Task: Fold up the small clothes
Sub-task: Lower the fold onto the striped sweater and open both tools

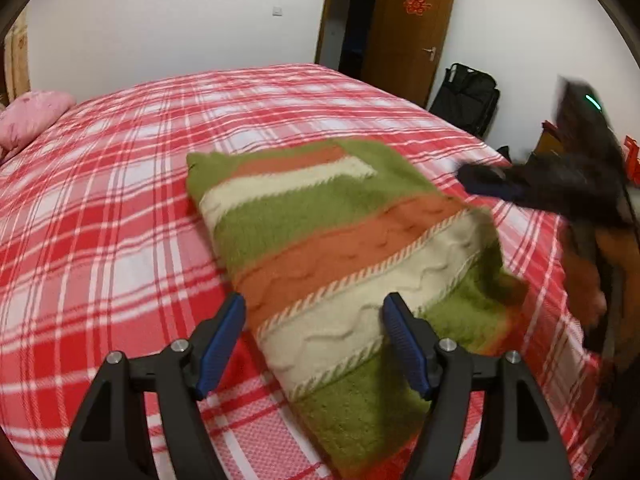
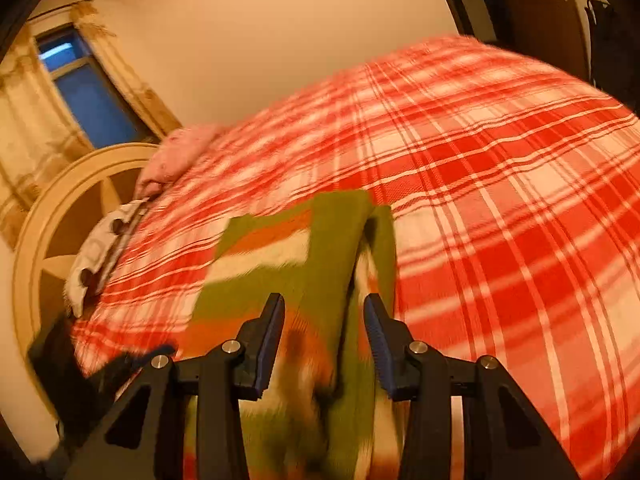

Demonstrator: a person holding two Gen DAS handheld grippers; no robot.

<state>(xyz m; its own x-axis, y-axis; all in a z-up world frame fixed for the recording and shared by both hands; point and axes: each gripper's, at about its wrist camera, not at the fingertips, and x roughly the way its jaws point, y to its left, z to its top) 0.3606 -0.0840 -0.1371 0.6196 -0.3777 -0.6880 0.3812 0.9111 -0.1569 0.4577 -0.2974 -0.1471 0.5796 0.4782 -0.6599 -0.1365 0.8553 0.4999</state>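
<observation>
A small knitted sweater (image 1: 340,240) with green, orange and cream stripes lies folded on the red plaid bed (image 1: 120,200). My left gripper (image 1: 314,336) is open, its blue-padded fingers (image 1: 224,340) astride the sweater's near end, just above it. My right gripper (image 2: 324,332) is open too, with the sweater (image 2: 304,264) between and beyond its fingers (image 2: 376,340); the view is blurred. The right gripper shows in the left wrist view (image 1: 496,184) as a dark blur at the sweater's right edge.
A pink pillow (image 1: 28,120) lies at the bed's head, by a cream headboard (image 2: 52,216). A wooden door (image 1: 408,28) and a black bag (image 1: 468,96) stand past the bed's far corner. A patterned white cloth (image 2: 100,248) lies by the headboard.
</observation>
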